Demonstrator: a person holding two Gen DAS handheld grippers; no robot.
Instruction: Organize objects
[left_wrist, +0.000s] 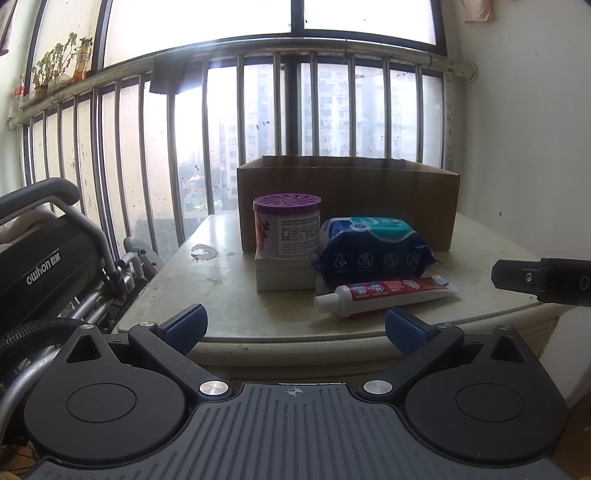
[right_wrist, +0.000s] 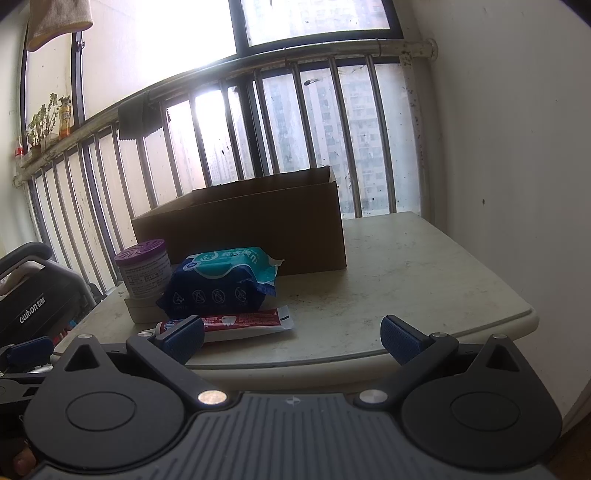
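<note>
Claws first: the left gripper has its two blue pads far apart and holds nothing. The right gripper is wide open too, with nothing in it. Both hang just off the near edge of the pale table.

Right past the left gripper lies the toothpaste tube. It lies flat on its side. Its long way goes left to right, with the white cap pointing left and the flat end pointing right and a little back. In the right wrist view the left blue pad covers the cap end of the tube.

Just behind the tube sits a blue pack of wet wipes. It lies flat with its teal flap on top. To its left stands a round air freshener tub with a purple lid full of slits. The tub stands upright on a flat white box. These four things sit close together.

Behind them all is a big brown cardboard box, open at the top. Both cameras look from too low to see inside it.

A dried white smear marks the table to the left. A folded wheelchair stands left of the table. Window bars run behind everything, and a white wall is on the right. The right side of the table is bare.
</note>
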